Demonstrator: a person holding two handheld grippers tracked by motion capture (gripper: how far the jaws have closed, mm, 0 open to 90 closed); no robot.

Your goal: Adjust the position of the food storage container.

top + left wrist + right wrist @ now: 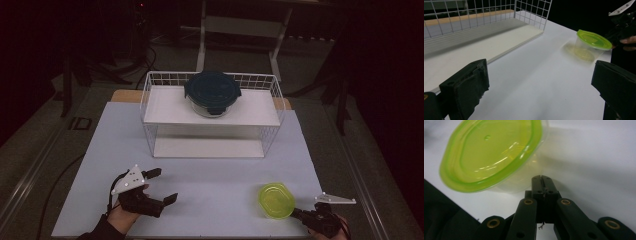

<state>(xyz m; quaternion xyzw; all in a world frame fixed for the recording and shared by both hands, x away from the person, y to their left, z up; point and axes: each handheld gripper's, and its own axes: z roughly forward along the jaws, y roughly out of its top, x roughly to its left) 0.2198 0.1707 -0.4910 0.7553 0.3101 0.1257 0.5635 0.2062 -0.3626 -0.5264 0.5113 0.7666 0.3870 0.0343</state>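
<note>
A clear tub with a lime-green lid (275, 200) stands at the front right of the white table; it also appears in the left gripper view (594, 40) and, close up, in the right gripper view (491, 152). My right gripper (296, 213) (541, 179) is shut, its tips right against the tub's near side below the lid rim, with nothing seen between them. I cannot tell whether they touch it. A round glass container with a dark blue lid (212, 91) sits on the top shelf of a white wire rack (150, 107). My left gripper (163, 185) (541, 78) is open and empty at the front left.
The rack's lower shelf (486, 42) is bare and lies just ahead of the left gripper. The white table mat (215, 170) ends near both hands at the front edge. Dark floor, cables and a table frame lie behind the rack.
</note>
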